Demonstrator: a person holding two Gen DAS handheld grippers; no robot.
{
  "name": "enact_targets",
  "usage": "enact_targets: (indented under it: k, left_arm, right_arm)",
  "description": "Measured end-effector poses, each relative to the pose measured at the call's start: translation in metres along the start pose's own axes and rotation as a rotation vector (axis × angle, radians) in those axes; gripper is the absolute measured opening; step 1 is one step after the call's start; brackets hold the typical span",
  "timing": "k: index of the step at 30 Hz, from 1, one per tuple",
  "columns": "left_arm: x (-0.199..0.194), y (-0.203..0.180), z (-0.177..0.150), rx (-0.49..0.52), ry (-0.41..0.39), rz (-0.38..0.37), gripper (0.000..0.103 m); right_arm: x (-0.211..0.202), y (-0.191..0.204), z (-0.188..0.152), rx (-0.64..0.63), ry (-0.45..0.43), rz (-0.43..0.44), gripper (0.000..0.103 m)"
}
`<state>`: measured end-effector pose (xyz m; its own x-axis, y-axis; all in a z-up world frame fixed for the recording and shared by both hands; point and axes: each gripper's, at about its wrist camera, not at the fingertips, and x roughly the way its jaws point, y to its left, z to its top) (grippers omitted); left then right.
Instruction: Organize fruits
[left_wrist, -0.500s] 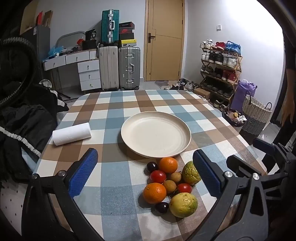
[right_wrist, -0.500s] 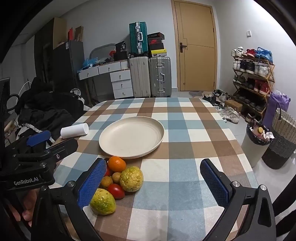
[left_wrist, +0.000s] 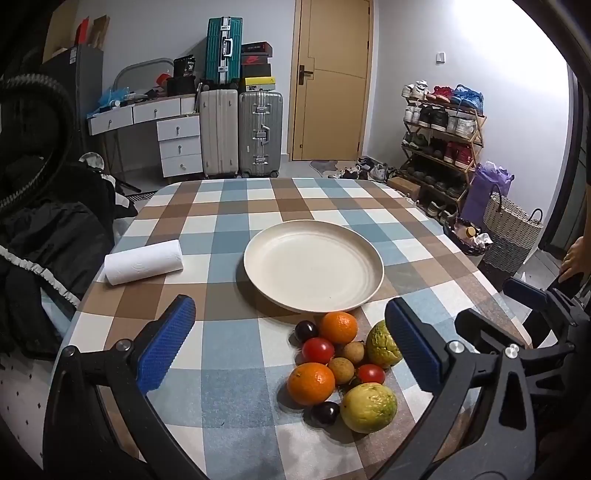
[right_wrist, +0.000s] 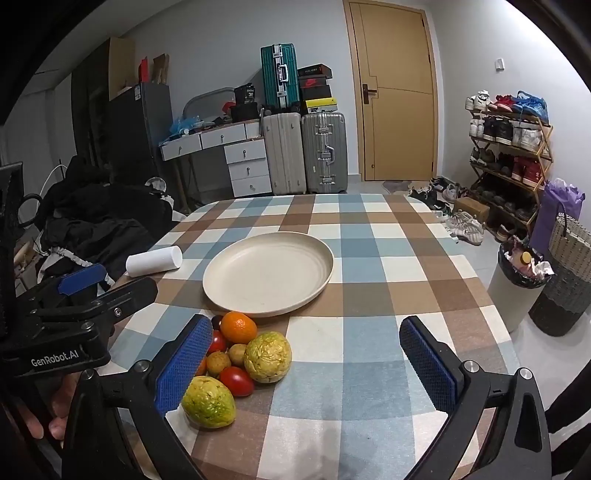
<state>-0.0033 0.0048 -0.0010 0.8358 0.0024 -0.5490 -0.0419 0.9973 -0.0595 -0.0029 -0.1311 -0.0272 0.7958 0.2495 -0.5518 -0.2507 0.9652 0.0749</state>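
A pile of fruit lies on the checked tablecloth in front of an empty cream plate (left_wrist: 314, 266) (right_wrist: 267, 271). It holds two oranges (left_wrist: 311, 383) (left_wrist: 338, 327) (right_wrist: 238, 326), two yellow-green guavas (left_wrist: 368, 407) (left_wrist: 382, 345) (right_wrist: 208, 402) (right_wrist: 267, 356), red tomatoes (left_wrist: 318, 350) (right_wrist: 237, 381), small brown longans (left_wrist: 341, 370) and dark plums (left_wrist: 325, 413). My left gripper (left_wrist: 291, 350) is open, held above the table with the pile between its blue pads. My right gripper (right_wrist: 308, 363) is open too, its left pad (right_wrist: 183, 365) in front of part of the pile.
A white paper towel roll (left_wrist: 144, 261) (right_wrist: 154, 260) lies left of the plate. Black clothing (left_wrist: 44, 251) is heaped past the table's left edge. A bin (right_wrist: 517, 280), a woven basket (right_wrist: 569, 273) and a shoe rack (right_wrist: 509, 162) stand to the right.
Both views have shifted only slightly; the fruit and plate have not moved and both grippers stay open.
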Motion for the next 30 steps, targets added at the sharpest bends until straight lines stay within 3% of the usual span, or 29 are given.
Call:
enact_targets:
  k: [30]
  left_arm:
    - [0.007,0.006,-0.011,-0.019,0.008,-0.016,0.103]
  right_arm:
    - [0.004,-0.001,0.001,0.015,0.001,0.035,0.103]
